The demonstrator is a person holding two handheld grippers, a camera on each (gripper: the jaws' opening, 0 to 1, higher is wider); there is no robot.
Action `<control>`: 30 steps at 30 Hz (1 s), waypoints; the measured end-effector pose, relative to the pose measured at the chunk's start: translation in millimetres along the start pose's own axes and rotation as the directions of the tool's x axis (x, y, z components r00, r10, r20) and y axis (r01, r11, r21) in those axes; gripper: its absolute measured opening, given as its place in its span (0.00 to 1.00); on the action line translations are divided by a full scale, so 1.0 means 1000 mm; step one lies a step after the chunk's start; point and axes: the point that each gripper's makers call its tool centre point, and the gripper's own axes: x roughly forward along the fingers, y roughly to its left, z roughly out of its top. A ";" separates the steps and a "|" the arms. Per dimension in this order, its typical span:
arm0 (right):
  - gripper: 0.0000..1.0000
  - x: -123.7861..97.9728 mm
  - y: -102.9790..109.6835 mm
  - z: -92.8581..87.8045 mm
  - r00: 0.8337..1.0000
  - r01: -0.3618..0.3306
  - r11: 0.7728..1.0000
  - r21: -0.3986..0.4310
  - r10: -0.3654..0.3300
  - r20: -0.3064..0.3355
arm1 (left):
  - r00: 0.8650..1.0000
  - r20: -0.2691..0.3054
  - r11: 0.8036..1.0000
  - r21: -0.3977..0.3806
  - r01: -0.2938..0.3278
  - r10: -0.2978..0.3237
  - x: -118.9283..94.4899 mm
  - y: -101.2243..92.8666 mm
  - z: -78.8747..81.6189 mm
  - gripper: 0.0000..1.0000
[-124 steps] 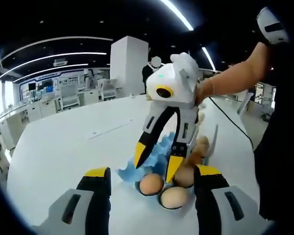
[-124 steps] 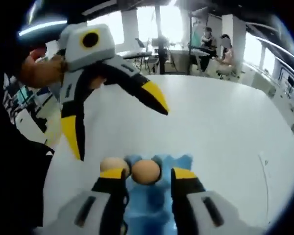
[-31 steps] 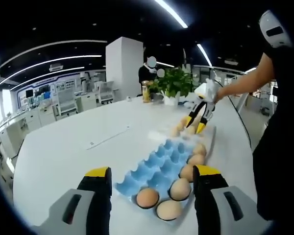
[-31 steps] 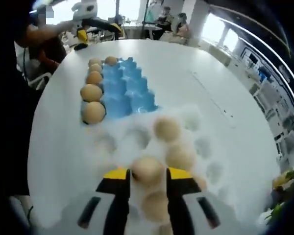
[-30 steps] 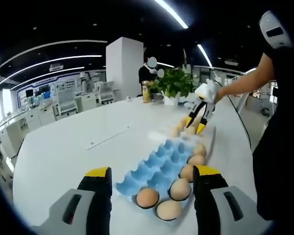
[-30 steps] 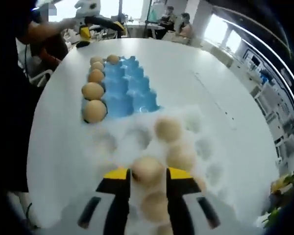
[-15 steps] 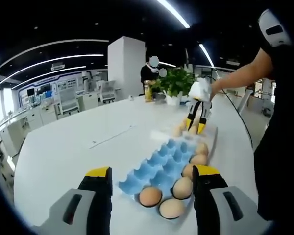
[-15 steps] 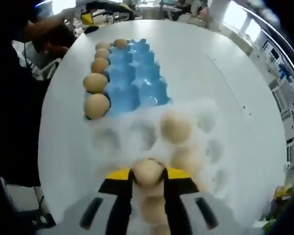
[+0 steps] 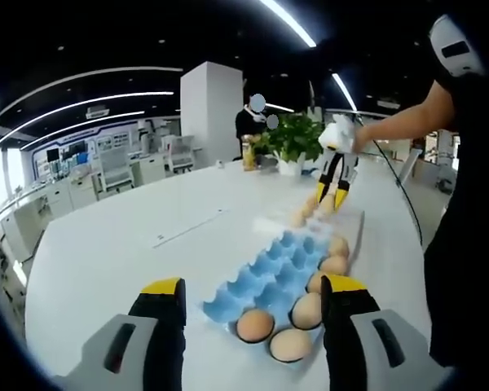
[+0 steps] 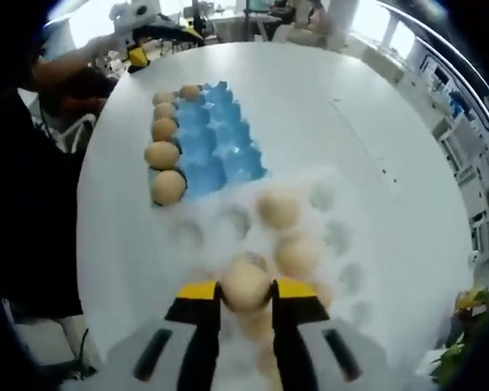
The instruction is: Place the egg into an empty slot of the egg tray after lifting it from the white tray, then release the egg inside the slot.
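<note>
The right gripper (image 10: 244, 303) pinches a smooth tan egg (image 10: 245, 285) over the bumpy white tray (image 10: 334, 236). Past it sits the dimpled blue egg tray (image 10: 220, 147), eggs lining one edge. The left gripper (image 9: 253, 314) hangs spread wide, empty, near the tray's end.

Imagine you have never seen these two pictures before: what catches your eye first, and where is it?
First, the egg pinched between the right gripper's yellow-tipped fingers, low in the right gripper view, above the white tray. Next, the blue egg tray beyond it on the white table, with a row of eggs along one edge.
</note>
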 end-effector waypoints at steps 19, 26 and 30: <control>0.24 0.009 0.018 0.040 0.999 -0.033 0.996 -0.087 0.037 0.040 | 1.000 -0.007 1.000 -0.006 0.006 -0.006 -0.001 -0.004 -0.005 0.69; 0.24 0.010 0.022 0.059 0.997 -0.037 0.993 -0.116 0.045 0.069 | 1.000 -0.004 1.000 -0.008 0.000 0.000 -0.003 -0.002 -0.006 0.69; 0.24 0.009 0.023 0.070 0.995 -0.036 0.991 -0.126 0.048 0.092 | 1.000 -0.006 1.000 -0.008 0.002 -0.003 -0.003 -0.001 -0.006 0.70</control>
